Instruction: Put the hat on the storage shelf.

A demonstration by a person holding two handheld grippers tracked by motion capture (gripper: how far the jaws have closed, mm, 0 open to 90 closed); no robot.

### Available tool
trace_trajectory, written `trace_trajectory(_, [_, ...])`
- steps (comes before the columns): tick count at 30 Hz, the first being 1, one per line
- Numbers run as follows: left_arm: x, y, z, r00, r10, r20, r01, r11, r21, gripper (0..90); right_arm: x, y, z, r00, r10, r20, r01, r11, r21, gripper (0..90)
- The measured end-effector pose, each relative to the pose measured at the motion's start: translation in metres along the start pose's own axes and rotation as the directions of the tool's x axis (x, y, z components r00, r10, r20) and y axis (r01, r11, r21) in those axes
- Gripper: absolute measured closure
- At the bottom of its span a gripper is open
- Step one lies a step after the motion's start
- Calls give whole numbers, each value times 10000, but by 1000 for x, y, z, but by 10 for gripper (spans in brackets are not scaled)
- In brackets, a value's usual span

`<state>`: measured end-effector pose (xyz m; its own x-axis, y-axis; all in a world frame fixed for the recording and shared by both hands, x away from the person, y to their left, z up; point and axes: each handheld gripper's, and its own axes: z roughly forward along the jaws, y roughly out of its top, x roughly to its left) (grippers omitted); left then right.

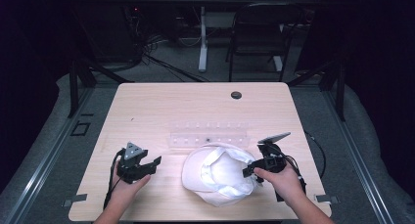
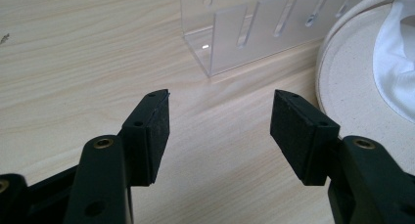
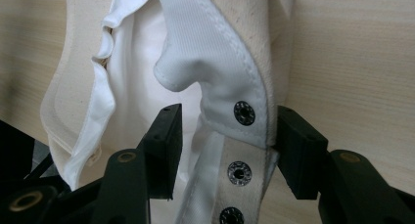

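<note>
cream cap lies upside down on the near middle of the wooden table, its white lining facing up, just in front of the clear plastic rack. my right gripper sits at the cap's right edge; in the right gripper view its jaws straddle the snap strap at the back of the cap, one inside, one outside, parted and not yet pinching. my left gripper rests on the table left of the cap, apart from it, jaws wide with nothing between them
</note>
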<state>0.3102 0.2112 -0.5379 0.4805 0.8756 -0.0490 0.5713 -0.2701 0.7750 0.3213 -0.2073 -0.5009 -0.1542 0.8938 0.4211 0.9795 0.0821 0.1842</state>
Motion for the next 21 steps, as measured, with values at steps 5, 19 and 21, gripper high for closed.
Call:
trace_trajectory(5, [0, 0, 0, 10000, -1, 18, 1, 10000, -14, 405, 1, 0, 3, 9991, 375, -180, -375, 9993, -22, 497])
trace_trajectory(19, [-1, 0, 0, 10000, 9, -18, -9, 10000, 13, 406, 7, 6, -17, 9926, 409, -1139, -364, 9985, 407, 609])
trace_trajectory(21, [-1, 0, 0, 10000, 6, -18, -6, 10000, 19, 405, 10, 7, -18, 9938, 491, -996, -449, 9980, 436, 649])
